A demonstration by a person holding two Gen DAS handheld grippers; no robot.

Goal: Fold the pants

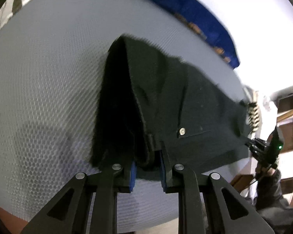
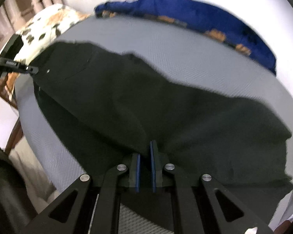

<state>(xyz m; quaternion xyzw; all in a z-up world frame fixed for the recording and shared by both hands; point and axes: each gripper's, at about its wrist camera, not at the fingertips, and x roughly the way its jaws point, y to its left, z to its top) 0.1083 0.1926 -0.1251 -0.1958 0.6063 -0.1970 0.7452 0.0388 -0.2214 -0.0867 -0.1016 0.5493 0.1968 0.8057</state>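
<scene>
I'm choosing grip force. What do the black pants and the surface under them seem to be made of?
Black pants: probably heavy matte woven cotton, denim-like, judging by the metal rivet, stitched pocket and stiff folds.
Surface: pale grey textile, likely a mattress or pad cover, with a fine raised honeycomb pattern and a faint sheen.

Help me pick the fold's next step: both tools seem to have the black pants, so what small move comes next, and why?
Probably lift both ends together. The left tool pinches the waistband of the pants, the right tool grips the leg end, yet most cloth rests on the grey mattress.

No readable text, label, brand or number showed in either view. The left tongs [image 2: 19, 67] bore a pale marking on their body, too blurred to read.
</scene>
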